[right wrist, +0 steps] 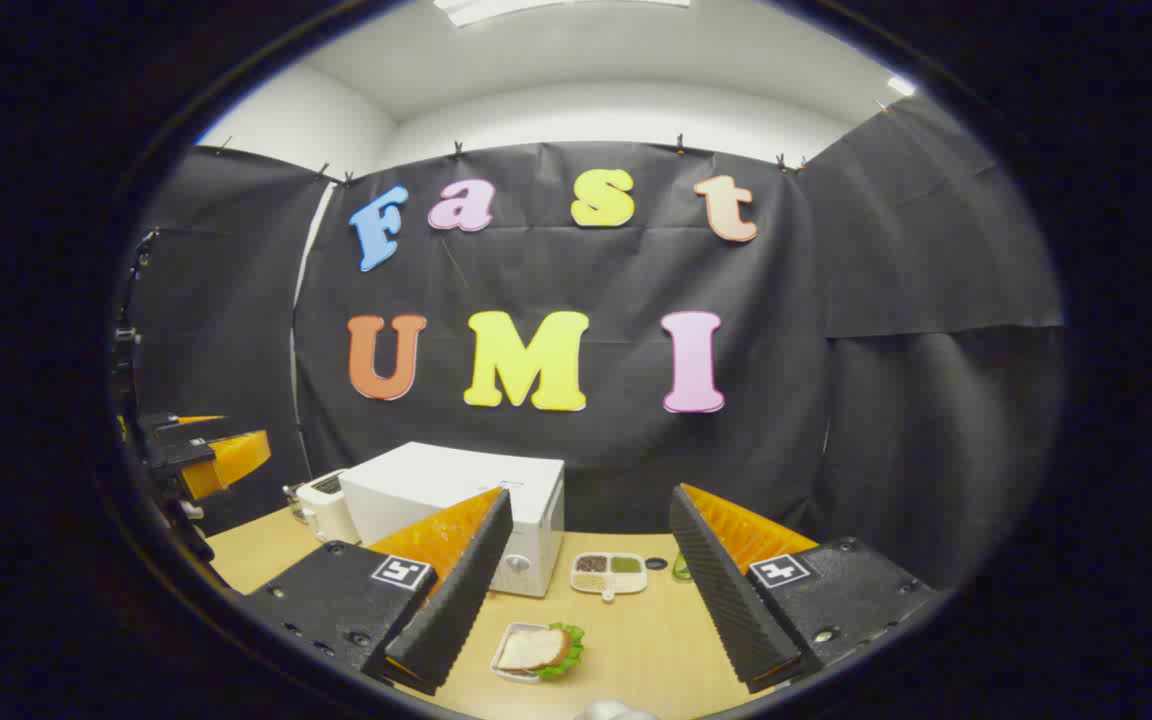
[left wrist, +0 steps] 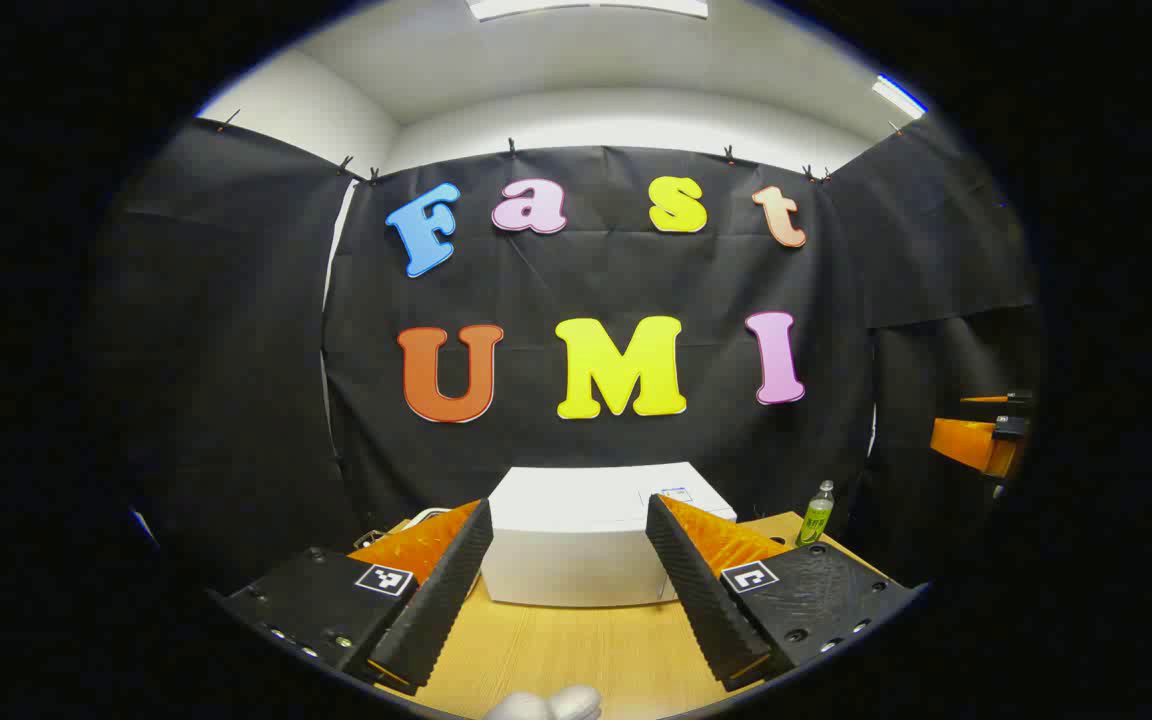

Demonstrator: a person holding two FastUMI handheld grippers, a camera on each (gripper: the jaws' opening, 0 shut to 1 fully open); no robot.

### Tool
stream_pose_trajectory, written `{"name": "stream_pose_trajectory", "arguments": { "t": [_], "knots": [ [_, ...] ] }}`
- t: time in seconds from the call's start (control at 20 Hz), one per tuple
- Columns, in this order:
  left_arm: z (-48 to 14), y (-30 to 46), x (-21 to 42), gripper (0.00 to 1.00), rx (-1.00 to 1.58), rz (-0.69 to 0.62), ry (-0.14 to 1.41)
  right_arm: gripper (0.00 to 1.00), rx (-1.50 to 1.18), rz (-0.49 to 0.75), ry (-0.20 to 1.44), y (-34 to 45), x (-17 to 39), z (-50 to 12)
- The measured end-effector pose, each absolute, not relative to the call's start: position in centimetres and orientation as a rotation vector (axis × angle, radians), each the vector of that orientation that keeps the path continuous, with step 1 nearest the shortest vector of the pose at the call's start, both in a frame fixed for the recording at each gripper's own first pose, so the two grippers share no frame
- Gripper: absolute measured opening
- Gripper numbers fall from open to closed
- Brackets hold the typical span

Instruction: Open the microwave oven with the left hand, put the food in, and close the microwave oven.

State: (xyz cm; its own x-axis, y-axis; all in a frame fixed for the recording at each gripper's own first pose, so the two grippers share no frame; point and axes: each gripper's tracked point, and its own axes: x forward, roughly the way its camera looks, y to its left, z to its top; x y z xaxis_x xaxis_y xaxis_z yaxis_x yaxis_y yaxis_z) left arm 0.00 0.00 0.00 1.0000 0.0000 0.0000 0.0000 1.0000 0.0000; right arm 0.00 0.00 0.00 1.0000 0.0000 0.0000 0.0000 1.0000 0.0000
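Note:
The white microwave (left wrist: 576,545) stands on the wooden table (left wrist: 576,650) straight ahead of my left gripper (left wrist: 569,505), which is open, holds nothing and hangs short of it. In the right gripper view the microwave (right wrist: 436,490) shows its door shut, with a knob low on the front. The food is a sandwich with lettuce on a small plate (right wrist: 536,650), lying on the table in front of the microwave. It sits below and between the fingers of my right gripper (right wrist: 592,495), which is open and holds nothing. My left gripper (right wrist: 211,455) is also visible at the far left.
A white toaster (right wrist: 321,505) stands left of the microwave. A divided dish (right wrist: 608,573) with small portions lies to its right, and a green bottle (left wrist: 816,515) stands beyond that. The right gripper (left wrist: 981,440) shows at the far right edge.

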Motion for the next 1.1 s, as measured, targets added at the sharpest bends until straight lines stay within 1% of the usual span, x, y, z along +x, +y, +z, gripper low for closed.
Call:
{"name": "stream_pose_trajectory", "arguments": {
  "t": [0.05,0.1,0.2,0.25,0.3,0.45,0.5,0.55,0.65,0.7,0.75,0.85,0.9,0.95,1.0,1.05,1.1],
  "knots": [
    [0.0,-0.1,-0.1,0.96,-0.001,-0.006,0.0,0.92,-0.001,-0.007,0.001,-0.1,-0.1,-0.1],
    [0.0,-0.5,-0.1,0.96,-0.002,-0.015,-0.001,1.0,-0.001,-0.012,0.002,-0.2,-0.1,-0.1],
    [-0.1,-0.9,-0.1,0.96,-0.001,-0.026,0.005,1.0,-0.003,-0.02,0.001,-0.5,-0.2,0.1],
    [-0.1,-1.0,-0.1,0.96,0.001,-0.03,0.005,0.92,-0.001,-0.023,0.002,-0.6,-0.2,-0.1],
    [0.0,-1.0,-0.2,0.96,0.003,-0.029,0.002,1.0,0.002,-0.026,0.002,-0.7,-0.3,-0.1],
    [0.0,-1.2,-0.2,0.96,0.006,-0.034,0.001,1.0,0.013,-0.025,0.007,-0.7,-0.2,-0.2],
    [-0.1,-1.2,-0.2,0.96,0.005,-0.035,0.002,0.92,0.013,-0.026,0.009,-0.8,-0.3,-0.3],
    [-0.1,-1.3,-0.2,0.96,0.002,-0.036,0.004,1.0,0.012,-0.027,0.009,-0.8,-0.4,-0.3],
    [-0.1,-1.5,-0.1,0.96,-0.004,-0.044,0.002,1.0,0.018,-0.025,0.008,-0.8,-0.4,-0.1],
    [-0.4,-1.7,-0.1,0.96,-0.007,-0.046,0.005,0.92,0.027,-0.02,0.009,-0.8,-0.4,-0.2],
    [-0.6,-1.8,0.0,0.96,-0.008,-0.048,0.006,1.0,0.034,-0.02,0.011,-0.9,-0.4,-0.3],
    [-1.5,-2.1,0.7,0.96,-0.003,-0.048,0.007,1.0,0.045,-0.022,0.015,-1.4,-0.5,-0.4],
    [-2.3,-2.5,1.3,0.96,0.001,-0.054,0.009,0.92,0.047,-0.02,0.017,-1.6,-0.6,-0.4],
    [-3.4,-3.0,2.1,0.96,0.006,-0.059,0.018,0.92,0.049,-0.025,0.019,-2.0,-0.7,-0.3],
    [-4.5,-3.6,3.0,0.96,0.005,-0.069,0.022,1.0,0.048,-0.028,0.02,-2.3,-0.7,-0.4],
    [-5.9,-4.4,4.0,0.96,-0.002,-0.082,0.029,0.92,0.048,-0.033,0.021,-2.7,-1.0,-0.3],
    [-7.4,-5.6,5.0,0.96,-0.008,-0.098,0.037,1.0,0.048,-0.038,0.022,-3.1,-1.2,-0.3]
  ]
}}
